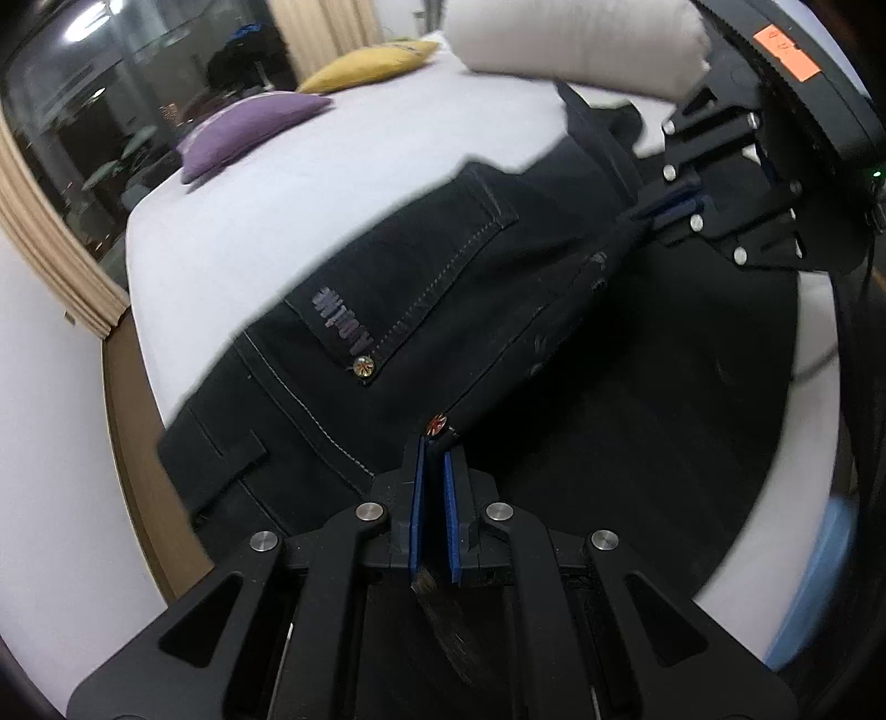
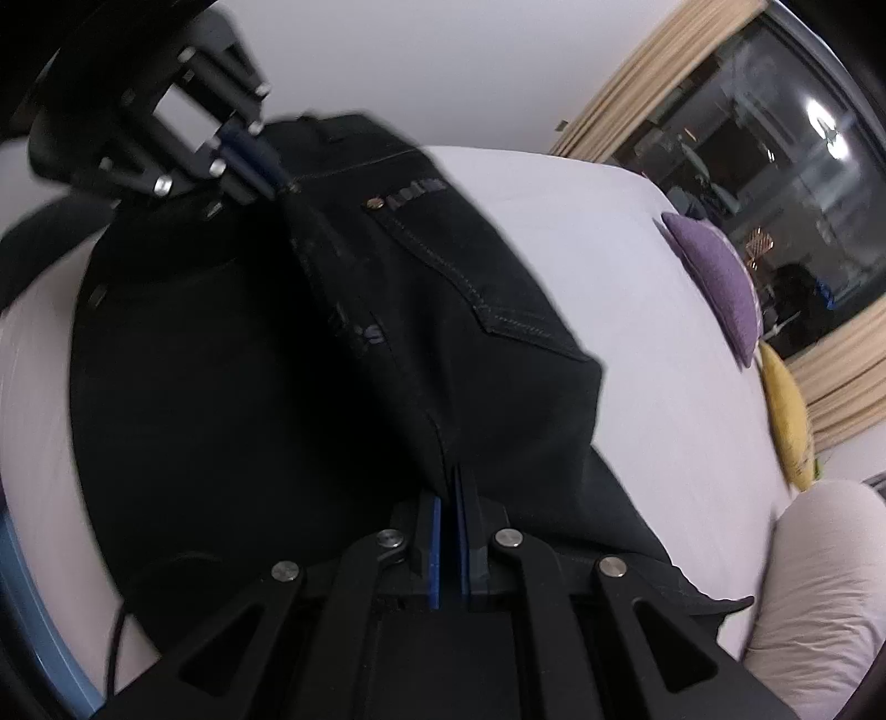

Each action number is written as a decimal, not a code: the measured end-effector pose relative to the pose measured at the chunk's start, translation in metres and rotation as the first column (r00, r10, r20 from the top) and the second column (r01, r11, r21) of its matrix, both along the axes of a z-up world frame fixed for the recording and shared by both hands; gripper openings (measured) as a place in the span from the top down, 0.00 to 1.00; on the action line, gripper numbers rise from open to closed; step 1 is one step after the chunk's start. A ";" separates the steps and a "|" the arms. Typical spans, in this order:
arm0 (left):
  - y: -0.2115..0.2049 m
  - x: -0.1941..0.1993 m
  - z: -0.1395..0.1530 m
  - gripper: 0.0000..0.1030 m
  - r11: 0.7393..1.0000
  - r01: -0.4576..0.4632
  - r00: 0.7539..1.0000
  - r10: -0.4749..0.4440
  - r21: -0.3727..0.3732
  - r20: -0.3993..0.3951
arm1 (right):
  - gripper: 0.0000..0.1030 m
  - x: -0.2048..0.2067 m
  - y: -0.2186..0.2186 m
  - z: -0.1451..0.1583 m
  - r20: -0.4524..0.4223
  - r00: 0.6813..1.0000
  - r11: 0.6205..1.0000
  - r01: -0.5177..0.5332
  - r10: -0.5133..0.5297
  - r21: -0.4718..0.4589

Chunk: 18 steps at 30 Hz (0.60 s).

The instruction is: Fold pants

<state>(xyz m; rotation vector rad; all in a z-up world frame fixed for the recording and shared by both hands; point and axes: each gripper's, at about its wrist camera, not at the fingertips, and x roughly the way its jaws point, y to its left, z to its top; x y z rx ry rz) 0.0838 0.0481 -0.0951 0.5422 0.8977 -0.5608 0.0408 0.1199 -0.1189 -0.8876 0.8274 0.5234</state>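
Observation:
Black pants (image 1: 443,288) with a stitched back pocket and a purple logo hang stretched over a white bed (image 1: 310,166). My left gripper (image 1: 434,443) is shut on the pants' edge beside a small rivet. My right gripper (image 1: 637,219) shows at the upper right of the left wrist view, shut on the far edge. In the right wrist view my right gripper (image 2: 451,482) is shut on the black pants (image 2: 387,310), and my left gripper (image 2: 277,180) pinches them at the upper left. The fabric is taut between the two.
A purple cushion (image 1: 249,130) and a yellow cushion (image 1: 365,63) lie at the bed's far side, also seen in the right wrist view (image 2: 720,282). A white pillow (image 1: 576,44) lies near the right gripper. A dark window with beige curtains (image 2: 653,72) lies beyond.

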 end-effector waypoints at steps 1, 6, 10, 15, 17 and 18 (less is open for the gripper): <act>-0.002 -0.011 -0.004 0.95 1.000 0.012 1.000 -0.012 0.006 -0.008 | 0.94 -0.011 0.002 -0.005 0.011 1.000 1.000 -0.012 0.013 -0.028; -0.011 -0.042 -0.015 0.95 0.999 0.041 0.999 -0.040 0.029 -0.036 | 0.94 -0.034 0.011 -0.018 0.040 0.998 0.992 -0.050 0.055 -0.120; -0.013 -0.058 -0.015 0.95 0.999 0.040 0.998 -0.039 0.023 -0.042 | 0.95 -0.053 0.020 -0.027 0.070 0.993 0.980 -0.079 0.093 -0.181; -0.011 -0.073 -0.013 0.95 0.998 0.066 0.996 -0.065 0.024 -0.056 | 0.95 -0.073 0.022 -0.030 0.070 0.991 0.973 -0.099 0.116 -0.209; -0.010 -0.074 -0.013 0.95 0.997 0.076 0.996 -0.074 0.033 -0.059 | 0.95 -0.068 0.023 -0.030 0.067 0.991 0.972 -0.100 0.117 -0.213; -0.007 -0.074 -0.012 0.95 0.996 0.077 0.995 -0.075 0.036 -0.059 | 0.94 -0.065 0.023 -0.028 0.065 0.991 0.972 -0.101 0.117 -0.213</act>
